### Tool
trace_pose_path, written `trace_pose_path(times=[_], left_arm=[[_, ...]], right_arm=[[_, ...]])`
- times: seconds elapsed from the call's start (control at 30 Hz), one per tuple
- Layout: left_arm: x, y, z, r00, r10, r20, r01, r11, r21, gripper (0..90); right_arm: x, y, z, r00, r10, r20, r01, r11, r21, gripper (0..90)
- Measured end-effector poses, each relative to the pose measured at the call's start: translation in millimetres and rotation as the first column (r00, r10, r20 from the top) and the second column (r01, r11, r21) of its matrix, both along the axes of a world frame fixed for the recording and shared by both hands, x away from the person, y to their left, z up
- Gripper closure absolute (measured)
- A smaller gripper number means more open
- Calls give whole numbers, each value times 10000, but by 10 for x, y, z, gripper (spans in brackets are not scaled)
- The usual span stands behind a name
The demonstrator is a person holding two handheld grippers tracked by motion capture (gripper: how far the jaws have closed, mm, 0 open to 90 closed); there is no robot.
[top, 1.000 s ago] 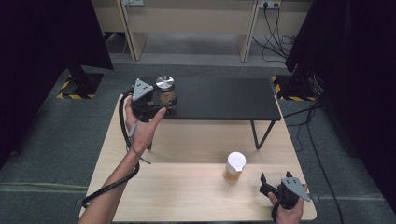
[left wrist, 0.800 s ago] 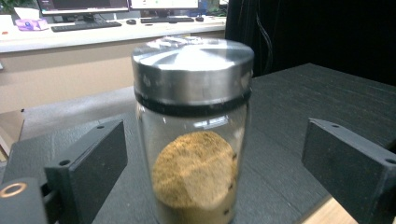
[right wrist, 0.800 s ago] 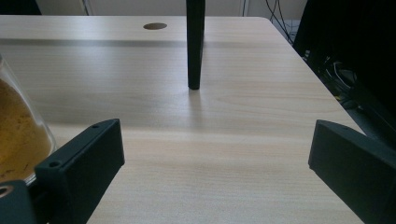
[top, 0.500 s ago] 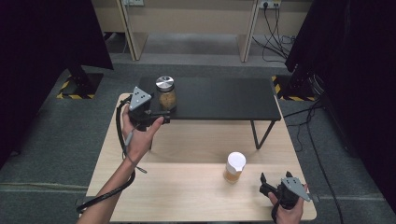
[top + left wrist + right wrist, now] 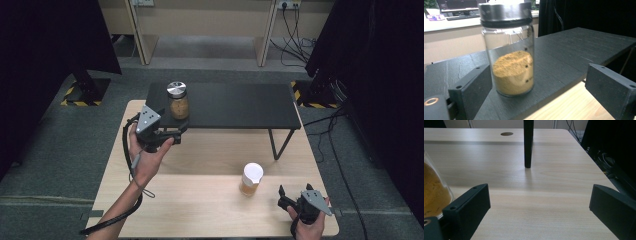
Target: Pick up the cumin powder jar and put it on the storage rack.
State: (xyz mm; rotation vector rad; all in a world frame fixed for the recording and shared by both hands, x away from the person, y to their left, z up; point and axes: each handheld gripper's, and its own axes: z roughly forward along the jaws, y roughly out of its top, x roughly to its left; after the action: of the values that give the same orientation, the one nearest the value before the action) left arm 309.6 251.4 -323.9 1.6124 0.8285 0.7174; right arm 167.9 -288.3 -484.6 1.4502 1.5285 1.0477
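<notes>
Both claws gape; left claw (image 5: 536,92) beside jar (image 5: 510,50).

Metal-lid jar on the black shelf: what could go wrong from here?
1. The metal-lid jar stands near the black shelf edge; a nudge from the open left gripper could tip it off.
2. It sits off-centre, close to one jaw, so closing may shove it sideways.
3. Smooth glass may slip.
</notes>
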Motion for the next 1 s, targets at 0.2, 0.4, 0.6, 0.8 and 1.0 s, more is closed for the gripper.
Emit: trace_pose_path(times=[0.2, 0.4, 0.6, 0.8, 1.0], left_arm=[[-72, 2, -87, 9999, -98, 121, 98, 10000, -10, 65], [-126, 13, -178, 9997, -159, 196, 158, 9999, 53, 66], [-171, 32, -273, 9997, -215, 138, 214, 9998, 23, 67], [-237, 37, -428, 9994, -318, 109, 317, 9995, 50, 67], [-277, 41, -537, 9994, -324, 123, 323, 9995, 16, 67]], right_arm=[[-1, 0, -1, 10000, 12, 10, -12, 10000, -13, 33], [-2, 1, -2, 10000, 12, 14, -12, 10000, -24, 33], [-4, 3, -5, 10000, 9, 36, -9, 10000, -53, 33], [-5, 4, -7, 10000, 9, 47, -8, 10000, -62, 32], [-6, 7, -7, 10000, 10, 52, -10, 10000, -82, 33]])
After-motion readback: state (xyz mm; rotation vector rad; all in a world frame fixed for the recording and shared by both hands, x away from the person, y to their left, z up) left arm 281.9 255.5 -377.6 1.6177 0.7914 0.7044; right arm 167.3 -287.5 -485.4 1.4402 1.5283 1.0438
